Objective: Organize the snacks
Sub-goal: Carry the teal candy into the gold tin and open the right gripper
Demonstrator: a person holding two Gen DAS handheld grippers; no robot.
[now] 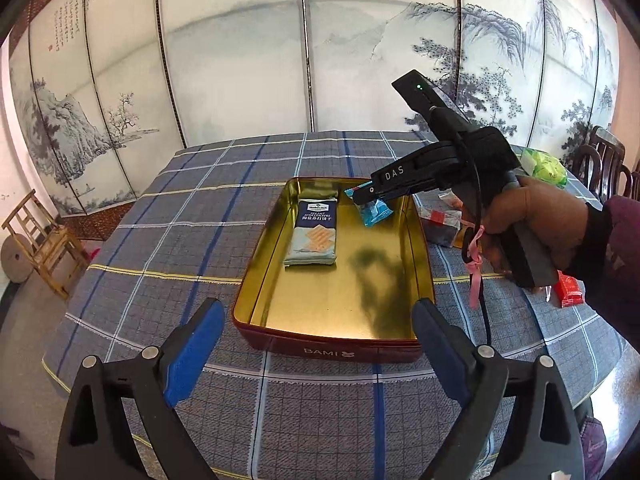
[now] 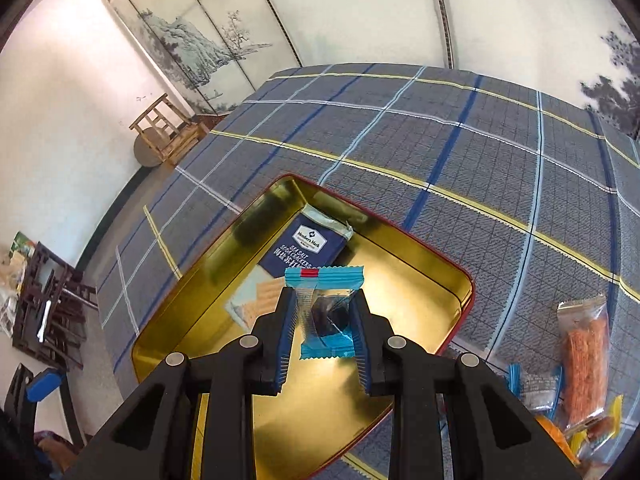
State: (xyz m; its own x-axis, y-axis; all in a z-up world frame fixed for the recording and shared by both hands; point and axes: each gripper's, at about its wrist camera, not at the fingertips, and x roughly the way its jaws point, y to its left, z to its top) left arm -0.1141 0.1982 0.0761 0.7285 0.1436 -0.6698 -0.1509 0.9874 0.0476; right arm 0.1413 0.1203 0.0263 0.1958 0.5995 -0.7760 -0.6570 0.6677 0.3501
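Right gripper (image 2: 325, 320) clamping blue snack packet (image 2: 327, 312)

A: Tin (image 1: 256, 280): metal, gold interior, glossy, mirror-smooth. Red lacquered outside.
B: Noted. Blue snack packet (image 2: 325, 312): thin plastic film, shiny, crinkled.
A: Tablecloth (image 1: 168, 208): woven cloth, matt. Cracker pack (image 1: 314, 236): satin film.

Tin (image 1: 256, 280) sits mid-desk (image 1: 160, 240); cracker pack (image 1: 314, 236) lies inside it toward the far left. Wrapped snack (image 2: 326, 316) hangs above the tin, between the right hand-held gripper (image 2: 324, 328) fingers. More packets (image 1: 440, 222) lie on the desk right of the tin.
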